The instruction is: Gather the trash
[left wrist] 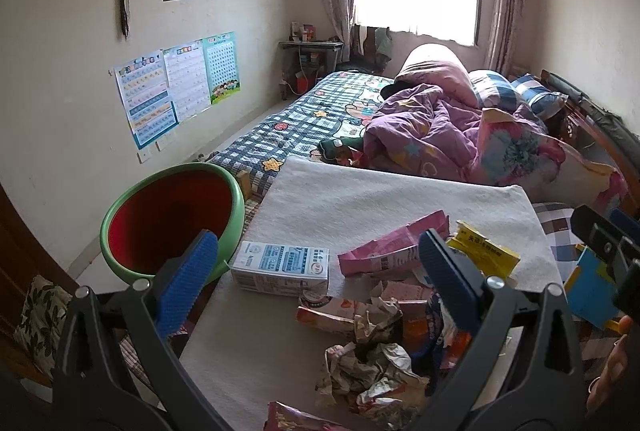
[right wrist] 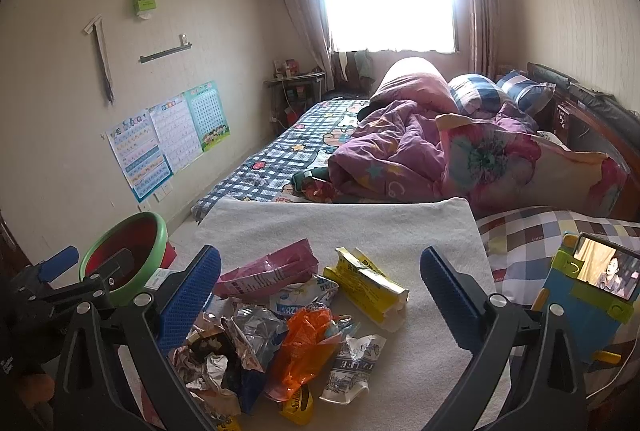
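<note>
My left claw [left wrist: 316, 267] hung with its blue pads spread wide apart, gripping nothing. Between the pads, just ahead of me, a white-and-blue milk carton [left wrist: 282, 268] lay on its side on the white towel [left wrist: 360, 199]. Behind my right pad [left wrist: 448, 281] lay a pink wrapper [left wrist: 384, 251], and beyond that pad a yellow packet [left wrist: 486, 251]. Below and toward my right pad, crumpled wrappers [left wrist: 372, 367] were heaped together. Past my left pad [left wrist: 190, 281] stood the green bin with a red inside [left wrist: 172, 221], off the towel's edge. The other claw [left wrist: 608, 255] showed at far right, its pads out of sight.
</note>
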Demonstrator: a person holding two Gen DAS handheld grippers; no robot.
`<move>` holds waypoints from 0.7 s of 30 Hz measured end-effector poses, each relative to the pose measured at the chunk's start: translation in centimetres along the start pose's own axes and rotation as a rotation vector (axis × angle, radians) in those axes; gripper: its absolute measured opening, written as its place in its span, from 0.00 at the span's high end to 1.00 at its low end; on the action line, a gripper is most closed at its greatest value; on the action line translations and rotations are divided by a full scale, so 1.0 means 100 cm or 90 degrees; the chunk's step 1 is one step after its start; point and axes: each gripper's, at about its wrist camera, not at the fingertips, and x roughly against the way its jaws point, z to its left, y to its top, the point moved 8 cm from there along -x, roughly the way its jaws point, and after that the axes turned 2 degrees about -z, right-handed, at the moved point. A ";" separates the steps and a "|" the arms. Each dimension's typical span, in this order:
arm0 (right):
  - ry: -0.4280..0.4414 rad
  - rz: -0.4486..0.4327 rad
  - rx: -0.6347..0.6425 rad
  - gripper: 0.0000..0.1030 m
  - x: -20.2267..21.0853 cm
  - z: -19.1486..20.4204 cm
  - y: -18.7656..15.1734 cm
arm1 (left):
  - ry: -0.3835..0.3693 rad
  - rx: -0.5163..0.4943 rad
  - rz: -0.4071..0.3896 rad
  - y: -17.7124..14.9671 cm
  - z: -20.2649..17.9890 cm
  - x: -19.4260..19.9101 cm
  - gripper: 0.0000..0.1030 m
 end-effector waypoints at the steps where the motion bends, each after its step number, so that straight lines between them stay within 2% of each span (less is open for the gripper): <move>1: 0.000 0.000 0.000 0.07 0.000 0.000 0.000 | 0.000 0.000 0.000 0.000 0.000 0.000 0.04; 14: 0.001 0.011 -0.005 0.07 -0.002 -0.005 -0.004 | -0.001 -0.006 0.009 -0.003 -0.001 -0.003 0.04; 21: 0.007 0.033 0.016 0.07 -0.010 -0.010 -0.007 | -0.012 -0.013 0.027 -0.014 0.017 -0.010 0.04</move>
